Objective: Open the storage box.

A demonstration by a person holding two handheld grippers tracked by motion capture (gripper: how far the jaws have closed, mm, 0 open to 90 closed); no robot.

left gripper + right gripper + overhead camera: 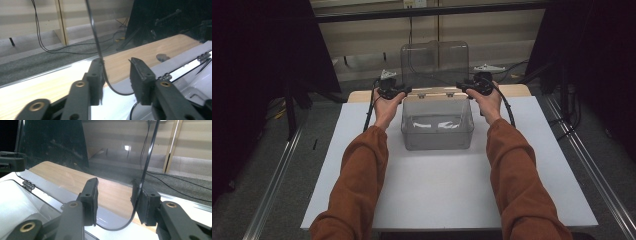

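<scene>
Clear plastic makes up the box (437, 122) at the middle of the white table (437, 190), its hinged lid (435, 62) standing upright at the far edge, open; inside the box something pale lies on the bottom, too blurred to name. At the left of the high view a rust-orange sleeve (357, 185) runs up to the person's left hand (385, 106), which holds the left gripper (398, 90) at the lid's lower left corner; in the left gripper view its two black jaws stand apart, released, with the lid's rounded edge (98, 50) passing between them and lying against the inner face of the left-hand jaw, while the other jaw stands clear of it; beyond lie a strip of wooden tabletop (140, 53) and grey carpet with dark cables. Right of the box, the right hand (488, 102) holds the right gripper (466, 87) at the lid's lower right corner; in the right gripper view those jaws are likewise spread, the lid's curved edge (147, 157) running down against the right-hand jaw and sweeping round between the two, the other jaw not touching it; the lid's hinge (28, 185) shows at the left of that view.
</scene>
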